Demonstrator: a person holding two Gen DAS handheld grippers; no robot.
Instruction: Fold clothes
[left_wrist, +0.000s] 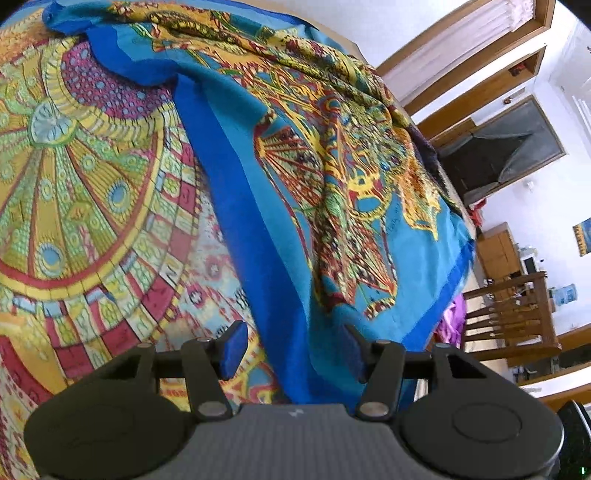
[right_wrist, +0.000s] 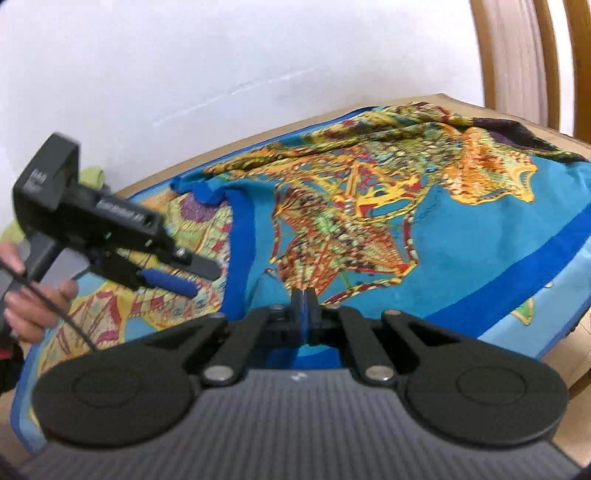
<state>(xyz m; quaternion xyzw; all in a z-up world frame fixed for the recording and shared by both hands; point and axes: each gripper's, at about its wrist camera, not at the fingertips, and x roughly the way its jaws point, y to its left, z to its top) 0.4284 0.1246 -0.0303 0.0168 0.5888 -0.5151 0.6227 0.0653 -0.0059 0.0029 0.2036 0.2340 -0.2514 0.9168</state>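
A bright patterned cloth (left_wrist: 332, 177) with a dark blue border (left_wrist: 236, 192) lies partly folded over itself on the table, covering most of it. In the left wrist view my left gripper (left_wrist: 293, 347) stands open just above the cloth, and the blue border runs between its blue pads (left_wrist: 234, 347) without touching them. The right wrist view shows the same cloth (right_wrist: 461, 236). My right gripper (right_wrist: 303, 295) is shut at the cloth's near teal part, seemingly pinching a thin layer. The left gripper (right_wrist: 199, 280), held in a hand (right_wrist: 33, 306), hovers at the left.
A wooden chair (left_wrist: 509, 314) stands past the table's right end, with a purple garment (left_wrist: 456, 317) beside it. A white wall (right_wrist: 221, 74) runs behind the table. The bare table edge (right_wrist: 554, 354) shows at the lower right. Something green (right_wrist: 92, 177) lies at the far left.
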